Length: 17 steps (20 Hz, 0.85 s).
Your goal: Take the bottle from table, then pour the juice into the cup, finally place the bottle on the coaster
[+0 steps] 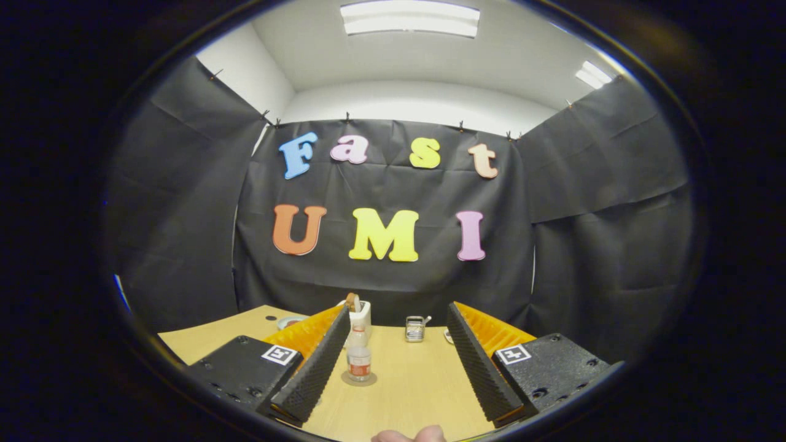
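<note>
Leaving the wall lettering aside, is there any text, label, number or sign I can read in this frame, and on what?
Bottle label: too small and blurred to read.
Square markers on the gripper body: black-and-white code patterns, no words or numbers.
Cup: no legible text.
The gripper is open; the bottle stands between its fingers, nearer the left one, untouched.

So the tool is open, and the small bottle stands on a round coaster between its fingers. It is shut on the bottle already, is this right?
Not quite. The gripper view shows the tool open, touching nothing. The bottle stands on the coaster, near one finger.
</note>
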Available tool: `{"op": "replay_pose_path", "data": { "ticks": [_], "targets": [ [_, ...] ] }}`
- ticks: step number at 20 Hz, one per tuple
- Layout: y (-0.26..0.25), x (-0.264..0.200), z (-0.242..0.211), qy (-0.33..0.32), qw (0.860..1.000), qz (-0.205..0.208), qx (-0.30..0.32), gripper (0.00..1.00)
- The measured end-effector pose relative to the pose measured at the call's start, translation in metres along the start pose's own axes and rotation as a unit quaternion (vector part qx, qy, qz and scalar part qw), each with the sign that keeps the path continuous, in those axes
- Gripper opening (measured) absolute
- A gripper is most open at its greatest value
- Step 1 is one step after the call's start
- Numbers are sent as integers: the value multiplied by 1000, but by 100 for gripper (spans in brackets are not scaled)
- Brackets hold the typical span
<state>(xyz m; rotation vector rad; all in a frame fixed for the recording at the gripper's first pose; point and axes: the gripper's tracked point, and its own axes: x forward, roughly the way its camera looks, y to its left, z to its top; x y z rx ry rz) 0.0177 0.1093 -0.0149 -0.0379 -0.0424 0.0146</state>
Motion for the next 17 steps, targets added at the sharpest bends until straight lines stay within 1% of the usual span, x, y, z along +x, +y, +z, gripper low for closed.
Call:
{"op": "replay_pose_path", "data": {
  "ticks": [7, 17],
  "targets": [
    [-4, -1, -6, 6, 1000, -5, 10, 100],
    [-5, 3, -9, 9, 1000, -8, 8, 100]
  ]
}}
